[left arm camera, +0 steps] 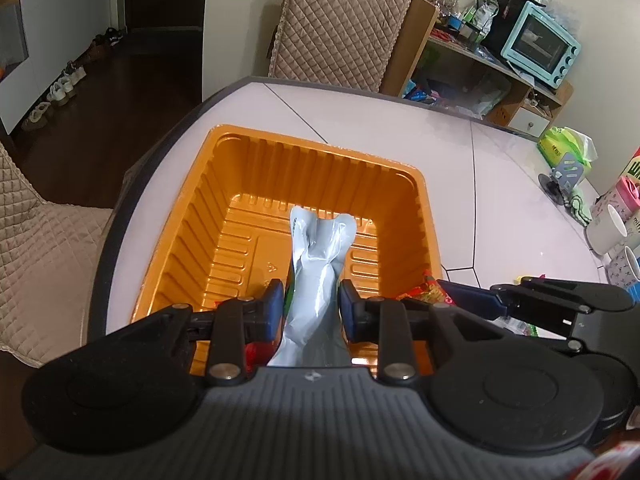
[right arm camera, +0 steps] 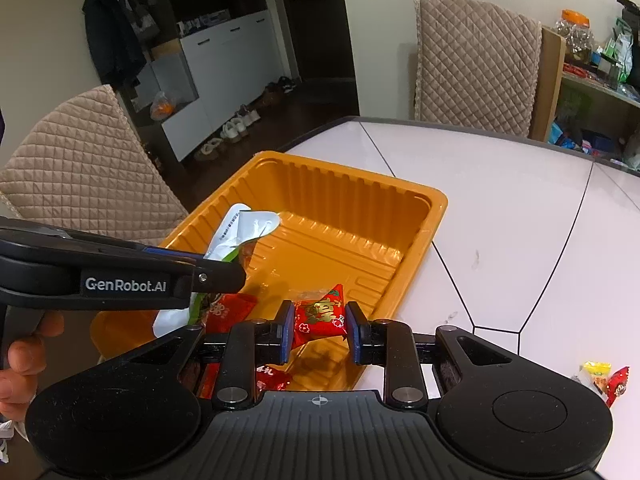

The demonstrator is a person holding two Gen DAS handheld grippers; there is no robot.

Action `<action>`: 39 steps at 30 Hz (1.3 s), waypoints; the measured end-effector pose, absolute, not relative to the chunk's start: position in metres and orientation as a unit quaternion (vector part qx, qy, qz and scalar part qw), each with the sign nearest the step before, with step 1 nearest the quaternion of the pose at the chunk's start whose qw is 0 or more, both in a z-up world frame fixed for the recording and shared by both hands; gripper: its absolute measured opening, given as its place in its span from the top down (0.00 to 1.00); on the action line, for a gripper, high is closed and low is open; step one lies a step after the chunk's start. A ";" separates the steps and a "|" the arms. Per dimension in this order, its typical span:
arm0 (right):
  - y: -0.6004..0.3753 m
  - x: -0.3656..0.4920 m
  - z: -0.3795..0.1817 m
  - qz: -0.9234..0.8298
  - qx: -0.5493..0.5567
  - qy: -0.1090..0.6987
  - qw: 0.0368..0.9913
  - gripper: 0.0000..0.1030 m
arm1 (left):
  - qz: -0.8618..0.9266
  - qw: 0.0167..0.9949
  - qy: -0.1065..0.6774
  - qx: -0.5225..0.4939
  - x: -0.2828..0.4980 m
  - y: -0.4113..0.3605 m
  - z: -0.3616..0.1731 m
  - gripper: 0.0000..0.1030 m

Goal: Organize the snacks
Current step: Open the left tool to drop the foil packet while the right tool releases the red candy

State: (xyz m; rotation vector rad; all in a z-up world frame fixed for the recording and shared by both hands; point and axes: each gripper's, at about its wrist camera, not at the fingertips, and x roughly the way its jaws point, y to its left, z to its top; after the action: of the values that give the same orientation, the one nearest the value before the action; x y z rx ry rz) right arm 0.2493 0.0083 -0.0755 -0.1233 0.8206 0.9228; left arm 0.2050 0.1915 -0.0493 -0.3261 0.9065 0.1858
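An orange ribbed plastic tray (left arm camera: 200, 216) (right arm camera: 400, 208) sits on the white table. My left gripper (left arm camera: 311, 304) is shut on a silver-white snack packet (left arm camera: 320, 256), which hangs over the tray's near half. Seen from the right wrist, that same left gripper (right arm camera: 216, 270) holds the packet (right arm camera: 240, 228) above the tray's left side. My right gripper (right arm camera: 319, 328) is shut on a red candy wrapper with gold print (right arm camera: 320, 314), just over the tray's near edge. Other red wrapped candies (right arm camera: 228, 312) lie in the tray's near corner.
Two wrapped candies (right arm camera: 604, 378) lie on the table at the right. Mugs and cups (left arm camera: 612, 232) and a green packet (left arm camera: 560, 146) crowd the table's right edge. Quilted chairs (left arm camera: 340, 20) (right arm camera: 80, 160) stand around the table, and a cluttered shelf with a toaster oven (left arm camera: 540, 44) is behind.
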 end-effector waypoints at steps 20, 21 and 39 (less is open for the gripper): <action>0.019 0.251 -0.079 0.430 -0.065 0.389 0.812 0.73 | 0.097 0.881 0.444 -0.131 0.203 0.209 -0.048 0.71; 0.021 0.252 -0.079 0.429 -0.066 0.388 0.813 0.73 | 0.096 0.881 0.444 -0.129 0.202 0.210 -0.048 0.71; -0.004 0.240 -0.063 0.415 -0.019 0.374 0.829 0.46 | 0.092 0.881 0.449 -0.120 0.176 0.206 -0.040 0.48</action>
State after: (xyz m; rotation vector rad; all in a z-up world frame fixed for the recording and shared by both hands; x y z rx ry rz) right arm 0.2395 -0.0038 -0.0632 -0.0397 0.7928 0.8817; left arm 0.1763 0.2057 -0.0402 -0.2500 0.9360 0.1915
